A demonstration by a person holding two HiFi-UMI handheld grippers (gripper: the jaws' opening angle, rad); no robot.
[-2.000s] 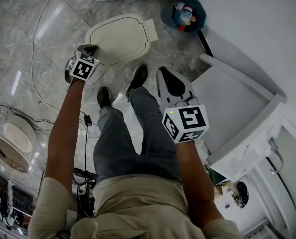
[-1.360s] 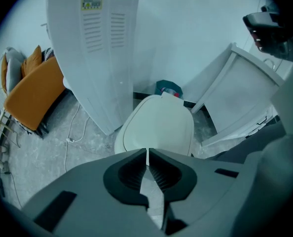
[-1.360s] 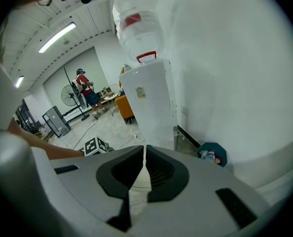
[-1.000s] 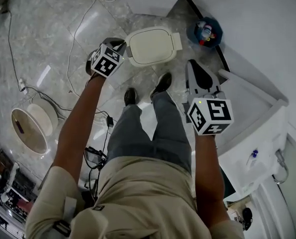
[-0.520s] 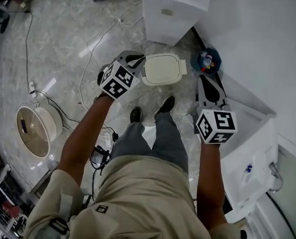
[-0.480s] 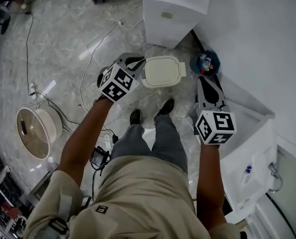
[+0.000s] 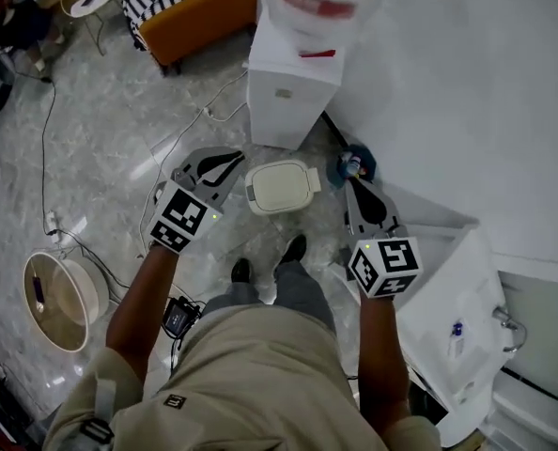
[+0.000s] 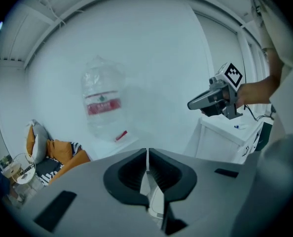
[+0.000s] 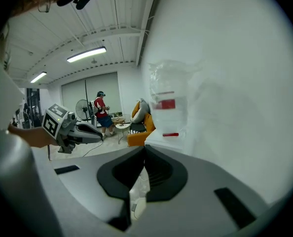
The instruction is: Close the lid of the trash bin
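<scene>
Both grippers lifted away since earlier. Left gripper (image 7: 226,161) now apart from trash bin (image 7: 311,178), jaws pressed together, empty. Right gripper (image 7: 354,187) likewise closed, empty. Bin on floor ahead of shoes (image 7: 293,248), lid (image 7: 279,185) down, near water dispenser (image 7: 290,87).

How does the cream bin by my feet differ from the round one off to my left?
The cream bin is squarish and shut; the round bin stands open, its inside showing. The cream bin lies straight ahead, the round bin off to the left. Both stand on the floor.
</scene>
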